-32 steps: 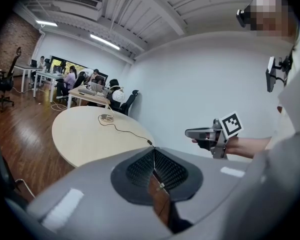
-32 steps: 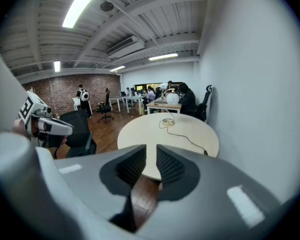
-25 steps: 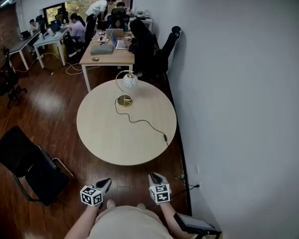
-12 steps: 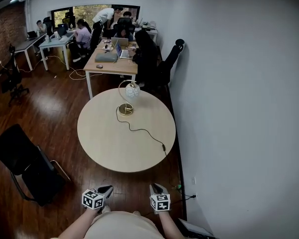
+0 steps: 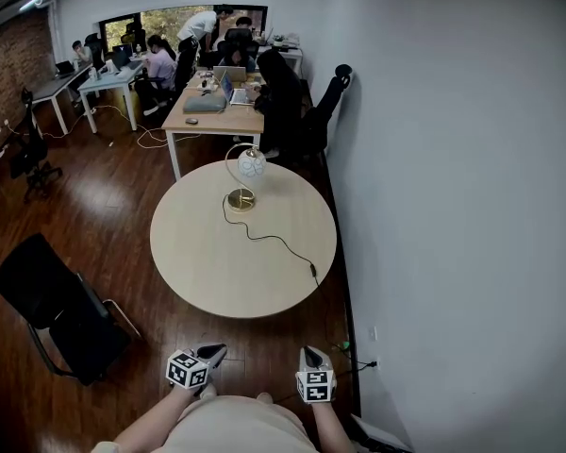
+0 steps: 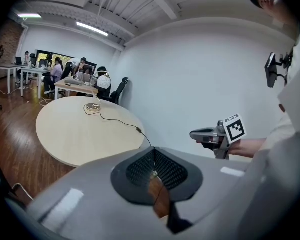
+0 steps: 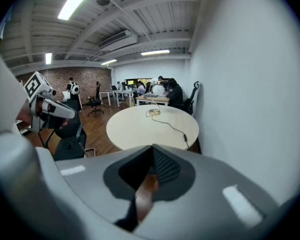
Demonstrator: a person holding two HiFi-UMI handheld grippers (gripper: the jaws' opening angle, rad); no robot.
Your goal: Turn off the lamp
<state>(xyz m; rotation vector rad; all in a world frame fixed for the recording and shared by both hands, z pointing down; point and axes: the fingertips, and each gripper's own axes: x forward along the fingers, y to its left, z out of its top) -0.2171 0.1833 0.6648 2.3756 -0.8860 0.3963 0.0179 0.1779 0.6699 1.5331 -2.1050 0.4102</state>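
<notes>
The lamp (image 5: 251, 165) has a white globe shade on a curved gold arm and a round gold base, and stands at the far side of the round wooden table (image 5: 198, 253). Its black cord runs across the top to an inline switch (image 5: 313, 270) near the right edge. Both grippers hang low in front of the person, well short of the table. My left gripper (image 5: 215, 351) is shut and empty. My right gripper (image 5: 311, 355) has just been closing and is shut with nothing between its jaws. The lamp (image 7: 158, 90) also shows far ahead in the right gripper view.
A black chair (image 5: 47, 300) stands on the wood floor left of the table. A white wall (image 5: 453, 206) runs close along the right. Behind the table are desks (image 5: 212, 111) with several seated people and a black office chair (image 5: 325, 102).
In the head view both grippers have drifted a little to the right and lower. The lamp and cord lie as before on the table.
</notes>
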